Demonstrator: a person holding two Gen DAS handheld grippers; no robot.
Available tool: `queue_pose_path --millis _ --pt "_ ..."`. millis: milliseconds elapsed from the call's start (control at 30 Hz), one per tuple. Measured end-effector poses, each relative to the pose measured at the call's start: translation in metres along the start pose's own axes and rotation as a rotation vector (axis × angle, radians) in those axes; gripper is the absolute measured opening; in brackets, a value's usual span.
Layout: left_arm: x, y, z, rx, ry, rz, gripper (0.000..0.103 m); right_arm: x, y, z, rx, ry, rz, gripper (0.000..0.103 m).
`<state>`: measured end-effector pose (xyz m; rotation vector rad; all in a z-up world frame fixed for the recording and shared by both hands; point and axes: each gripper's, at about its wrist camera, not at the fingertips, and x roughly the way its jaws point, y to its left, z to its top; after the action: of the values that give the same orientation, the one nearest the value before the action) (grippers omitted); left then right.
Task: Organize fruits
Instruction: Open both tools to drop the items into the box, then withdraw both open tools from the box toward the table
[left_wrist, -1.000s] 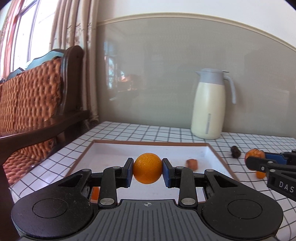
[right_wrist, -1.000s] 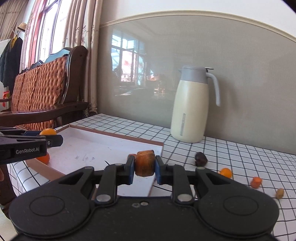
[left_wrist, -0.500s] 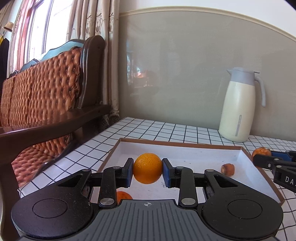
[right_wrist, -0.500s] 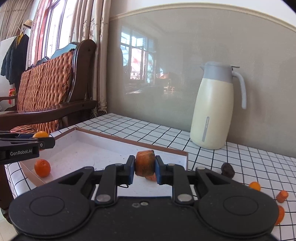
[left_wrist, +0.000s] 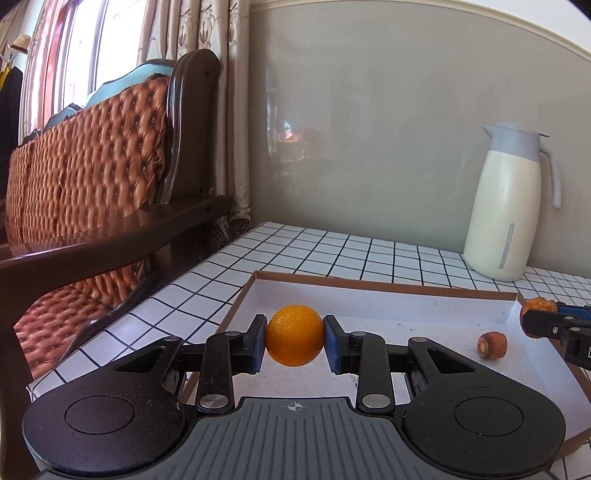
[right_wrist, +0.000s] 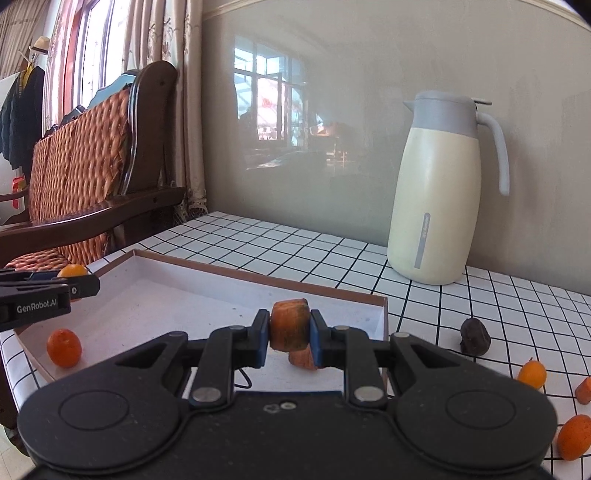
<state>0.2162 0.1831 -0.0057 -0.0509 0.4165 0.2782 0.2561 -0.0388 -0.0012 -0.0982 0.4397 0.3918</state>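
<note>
Orange (left_wrist: 294, 339) clamped in left gripper (left_wrist: 294, 345), brown chunk (right_wrist: 289, 329) in right gripper (right_wrist: 290, 338), both over tray (left_wrist: 369, 286). Beyond fingers: two pieces in tray; five on table (right_wrist: 517, 295), unsorted.

The desk (right_wrist: 258, 243) wore a smooth white cloth with a black grid, and the tray (left_wrist: 388, 286) looked like matt white card with brown edges. The orange (left_wrist: 294, 339) had dimpled, slightly shiny peel; the jug (right_wrist: 437, 206) was smooth satin plastic, and the sofa frame (left_wrist: 110, 240) glossy dark wood.
</note>
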Motion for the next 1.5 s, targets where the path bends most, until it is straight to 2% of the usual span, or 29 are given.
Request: queue_pose_path --millis 433,533,567,633,667,700,733,767,900,967,1500 --pt "0.015 0.0 0.006 -0.014 0.007 0.01 0.033 0.009 -0.006 0.009 0.014 0.022 0.026 0.014" --pt "0.016 0.0 0.007 -0.016 -0.003 0.015 0.033 0.007 -0.008 0.011 0.018 0.002 0.022 0.017" --pt "0.016 0.002 0.007 -0.015 -0.004 0.016 0.033 0.007 -0.008 0.012 0.011 0.003 0.022 0.023" --pt "0.017 0.005 0.004 -0.031 -0.013 0.025 0.033 0.005 -0.009 0.012 0.0 -0.023 -0.007 0.055" --pt "0.016 0.008 0.002 -0.041 -0.016 0.042 0.045 0.0 -0.01 0.01 0.0 -0.061 -0.032 0.084" --pt "0.013 0.011 0.002 -0.052 -0.027 0.055 0.06 -0.003 -0.01 0.01 -0.002 -0.077 -0.036 0.084" --pt "0.009 0.013 0.002 -0.061 -0.05 0.06 0.085 -0.003 -0.011 0.012 -0.004 -0.069 -0.033 0.082" --pt "0.004 0.015 0.002 -0.068 -0.081 0.067 0.09 -0.004 -0.012 0.012 -0.002 -0.07 -0.036 0.082" --pt "-0.002 0.014 0.003 -0.073 -0.094 0.056 0.093 -0.006 -0.013 0.009 -0.02 -0.08 -0.053 0.086" --pt "-0.005 0.011 0.001 -0.063 -0.093 0.047 0.103 -0.008 -0.014 0.009 -0.015 -0.083 -0.051 0.088" --pt "-0.034 -0.019 -0.003 0.002 -0.107 0.04 0.103 -0.033 -0.025 0.003 -0.029 -0.084 -0.064 0.091"
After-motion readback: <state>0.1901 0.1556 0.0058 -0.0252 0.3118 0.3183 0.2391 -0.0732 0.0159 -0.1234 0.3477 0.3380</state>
